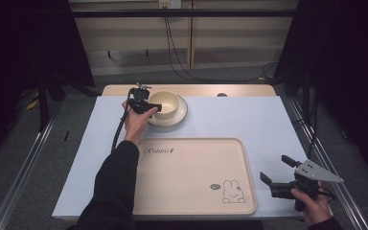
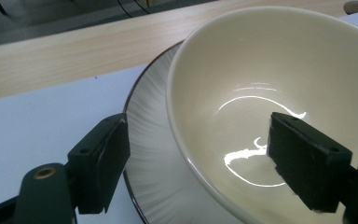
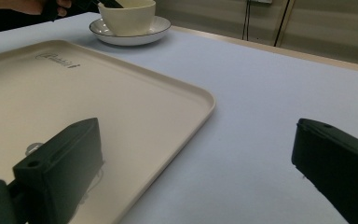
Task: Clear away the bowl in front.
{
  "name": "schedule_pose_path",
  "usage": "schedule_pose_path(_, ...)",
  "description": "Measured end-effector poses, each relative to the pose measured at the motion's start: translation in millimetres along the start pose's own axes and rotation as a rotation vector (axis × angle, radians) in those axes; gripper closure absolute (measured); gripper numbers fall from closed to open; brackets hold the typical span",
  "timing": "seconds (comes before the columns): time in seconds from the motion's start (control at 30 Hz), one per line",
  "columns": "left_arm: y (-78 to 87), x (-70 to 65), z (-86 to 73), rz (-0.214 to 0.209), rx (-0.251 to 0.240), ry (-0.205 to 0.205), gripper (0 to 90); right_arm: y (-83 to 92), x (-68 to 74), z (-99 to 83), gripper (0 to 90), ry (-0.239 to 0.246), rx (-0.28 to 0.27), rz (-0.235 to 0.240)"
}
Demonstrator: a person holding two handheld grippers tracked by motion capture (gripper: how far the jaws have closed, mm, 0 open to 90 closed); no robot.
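While my left gripper (image 2: 198,161) is reaching to the far side of the surface (image 1: 249,120), its jaws are standing apart and straddling the near wall of the cream bowl (image 2: 279,93): one jaw is sitting inside the bowl, the other outside over the plate (image 2: 151,154). I cannot tell whether either jaw is touching the wall, so I am calling it released, not yet clamped. In the high view I am seeing the left gripper (image 1: 149,107) at the bowl's (image 1: 164,101) left rim, with my hand (image 1: 136,122) wrapped around its body and its cable hanging down along my dark sleeve. The bowl is resting upright in the middle of the pale, dark-rimmed plate (image 1: 179,115), near the far edge of the light blue surface, just before a wooden strip.

My right gripper (image 1: 275,172) is hovering at the near right, jaws wide apart and grasping nothing, just beside the right edge of the beige tray (image 1: 191,177). Through its own camera I am looking across the tray (image 3: 121,107) toward the bowl (image 3: 128,16) and plate (image 3: 140,35), well apart from this gripper (image 3: 198,163). The tray is lying flat, carrying a printed rabbit near its right corner.
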State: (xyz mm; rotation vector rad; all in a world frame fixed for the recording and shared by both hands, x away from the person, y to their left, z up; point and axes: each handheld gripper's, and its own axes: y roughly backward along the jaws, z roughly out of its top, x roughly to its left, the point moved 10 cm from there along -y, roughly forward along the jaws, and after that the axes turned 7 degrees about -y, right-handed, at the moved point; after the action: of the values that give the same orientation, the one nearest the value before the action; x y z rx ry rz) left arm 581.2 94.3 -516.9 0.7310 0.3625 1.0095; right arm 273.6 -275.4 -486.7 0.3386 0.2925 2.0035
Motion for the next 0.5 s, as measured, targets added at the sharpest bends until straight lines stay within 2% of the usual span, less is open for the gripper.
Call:
schedule_pose_path(0.03, -1.6, -0.8, -0.8, -0.003, 0.008, 0.006, 23.2, 0.0, 0.2, 0.0, 1.2, 0.001, 0.001, 0.002)
schedule_pose_path(0.07, -3.6, 0.3, -4.7, -0.002, 0.047, 0.015, 25.0, 0.1, 0.3, -0.4, 1.2, 0.005, 0.002, 0.002)
schedule_pose_path(0.13, -5.7, -0.1, -5.8, -0.010, 0.054, 0.030, 25.0, 0.1, 0.1, -0.3, 1.2, 0.006, 0.001, 0.000)
schedule_pose_path(0.2, -8.4, 1.1, -8.0, -0.007, 0.069, 0.028, 25.5, 0.1, 0.2, -0.2, 1.2, 0.005, 0.000, 0.000)
schedule_pose_path(0.27, -10.1, -2.2, -8.6, -0.027, 0.078, 0.050, 27.0, 0.5, 0.6, -0.3, 1.2, 0.004, 0.000, 0.001)
schedule_pose_path(0.3, -10.1, -1.9, -9.3, -0.018, 0.089, 0.040, 27.0, 0.5, 0.6, -0.3, 1.2, 0.004, 0.000, 0.001)
schedule_pose_path(0.37, -12.7, -4.2, -7.8, -0.013, 0.075, 0.068, 32.3, 0.3, 0.8, -0.7, 1.2, 0.005, 0.003, 0.003)
schedule_pose_path(0.43, -11.9, -5.3, -7.8, -0.028, 0.082, 0.074, 38.5, 0.4, 0.8, -0.6, 1.2, 0.005, 0.002, 0.004)
schedule_pose_path(0.5, -10.9, -4.5, -7.8, -0.019, 0.094, 0.062, 43.9, 0.7, 0.2, -0.4, 1.2, 0.006, 0.000, 0.003)
